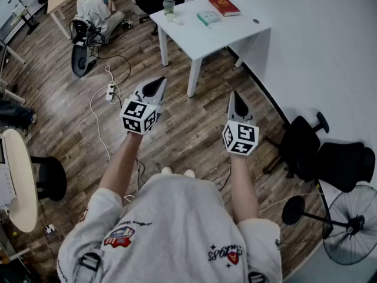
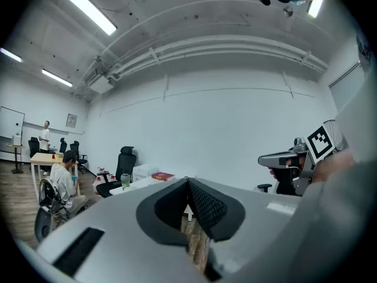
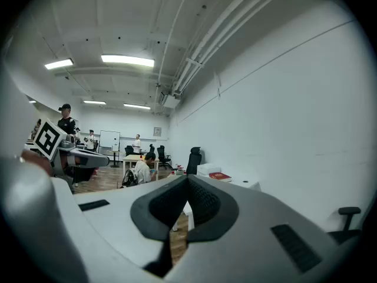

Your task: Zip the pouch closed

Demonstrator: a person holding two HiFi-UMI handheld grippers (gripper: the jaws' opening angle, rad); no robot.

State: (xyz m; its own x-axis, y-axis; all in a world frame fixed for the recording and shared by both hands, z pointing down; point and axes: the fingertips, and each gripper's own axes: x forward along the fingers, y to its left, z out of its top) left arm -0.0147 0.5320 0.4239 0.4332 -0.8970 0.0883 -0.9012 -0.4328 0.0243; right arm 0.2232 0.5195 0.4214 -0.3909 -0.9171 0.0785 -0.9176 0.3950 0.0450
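Left gripper and right gripper are both pinched together and empty, well short of the white worktop, so I'd step in close first; that flat teal thing on it might be the pouch.

A: Head cam, status?
B: left gripper and right gripper held out over the wood floor, well apart. Jaws together on both, nothing in them.
A: Table?
B: White table beyond them, by the wall. Red book, cup and flat teal item on it.
A: Rest?
B: Power strip on the floor at left. Black office chair and floor fan at right. Seated person top left.
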